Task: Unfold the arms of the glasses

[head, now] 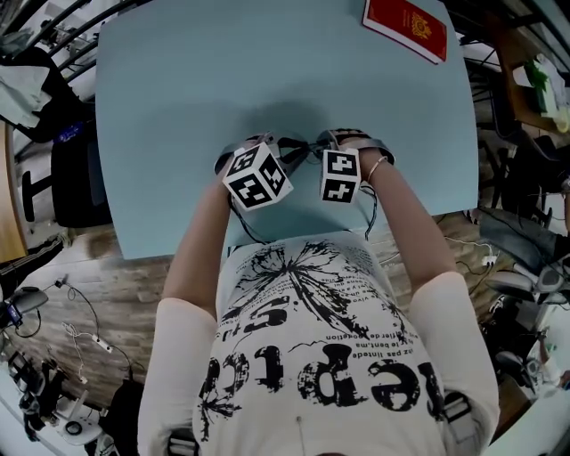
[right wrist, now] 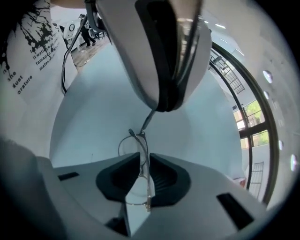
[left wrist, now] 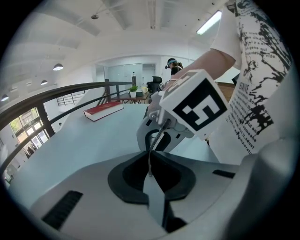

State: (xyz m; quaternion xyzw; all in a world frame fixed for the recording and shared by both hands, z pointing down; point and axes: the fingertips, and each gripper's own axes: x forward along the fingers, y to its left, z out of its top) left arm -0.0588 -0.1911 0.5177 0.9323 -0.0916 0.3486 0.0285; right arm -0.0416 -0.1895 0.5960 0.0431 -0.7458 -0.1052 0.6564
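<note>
The thin wire-framed glasses [right wrist: 132, 140] hang just above the pale blue table [head: 178, 107], between my two grippers. My left gripper [left wrist: 150, 165] is shut on the end of one slim arm [left wrist: 157, 140], which runs up toward the right gripper [left wrist: 158, 137]. In the right gripper view, the lens rims pass edge-on between the dark pads [right wrist: 161, 174] of my right gripper [right wrist: 142, 165]; a sliver of light shows on each side, so the jaws stand open around them. The left gripper [right wrist: 161, 107] hangs above, holding the arm. Both marker cubes [head: 256, 175] [head: 339, 175] sit side by side near the table's front.
A red book [head: 405, 27] lies at the far right corner of the table, also seen as a red book [left wrist: 104, 110] in the left gripper view. Cables, chairs and equipment crowd the floor around the table. My arms reach in from the near edge.
</note>
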